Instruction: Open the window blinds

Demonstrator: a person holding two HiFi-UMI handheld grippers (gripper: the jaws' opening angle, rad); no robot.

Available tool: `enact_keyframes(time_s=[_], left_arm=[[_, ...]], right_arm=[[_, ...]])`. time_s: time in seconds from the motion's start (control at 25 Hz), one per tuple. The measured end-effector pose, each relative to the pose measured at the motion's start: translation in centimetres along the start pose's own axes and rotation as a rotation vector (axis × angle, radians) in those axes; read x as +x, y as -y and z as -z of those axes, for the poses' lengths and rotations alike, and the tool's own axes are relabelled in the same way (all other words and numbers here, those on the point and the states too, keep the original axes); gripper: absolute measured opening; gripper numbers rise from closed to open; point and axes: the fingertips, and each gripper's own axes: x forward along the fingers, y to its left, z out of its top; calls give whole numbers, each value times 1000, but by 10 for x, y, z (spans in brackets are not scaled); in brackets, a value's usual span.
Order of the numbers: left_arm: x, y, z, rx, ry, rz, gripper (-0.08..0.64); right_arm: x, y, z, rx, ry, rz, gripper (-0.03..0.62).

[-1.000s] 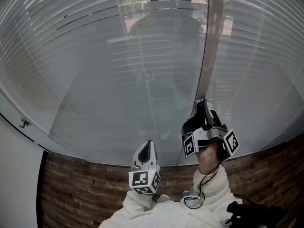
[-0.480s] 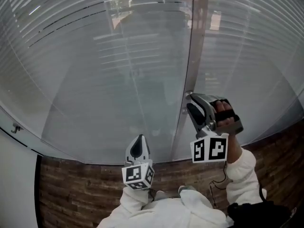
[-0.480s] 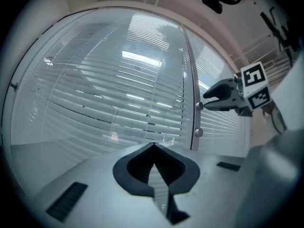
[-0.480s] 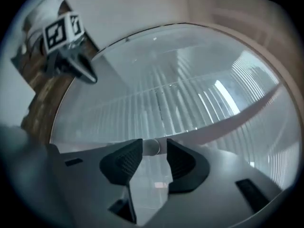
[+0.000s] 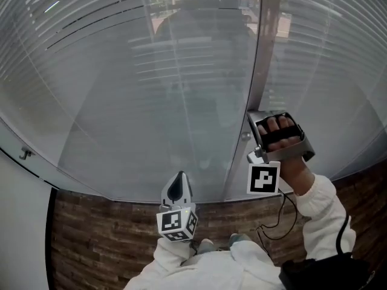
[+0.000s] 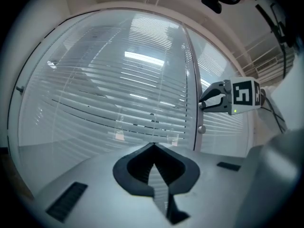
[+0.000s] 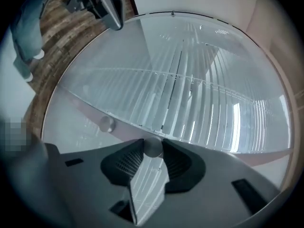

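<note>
Smooth, pale blind slats [image 5: 91, 53] sit behind glossy, reflective glass [image 5: 139, 162]. The small round knob [image 7: 153, 147] looks like dull metal. The floor [image 5: 97, 240] is rough-grained brown wood. The sleeve [image 5: 323, 207] is soft white fleece.

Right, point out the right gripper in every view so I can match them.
Head view: right gripper right of centre, against the vertical frame post.
Left gripper view: upper right, beside that post.
Right gripper view: bottom centre, fingers shut on a knob on the post.
Shared landmark: the post.
</note>
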Motion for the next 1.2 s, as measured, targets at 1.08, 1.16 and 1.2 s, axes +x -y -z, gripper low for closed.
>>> enact_keyframes(time_s=[1.08, 1.16, 1.2], left_arm=[[14, -2, 17, 3, 6, 23, 2], [16, -2, 18, 4, 6, 22, 1], [17, -1, 18, 4, 6, 23, 1]], right_arm=[[4, -2, 24, 2241, 349, 69, 133], [5, -4, 26, 2372, 379, 74, 133], [5, -5, 27, 2432, 393, 75, 133]])
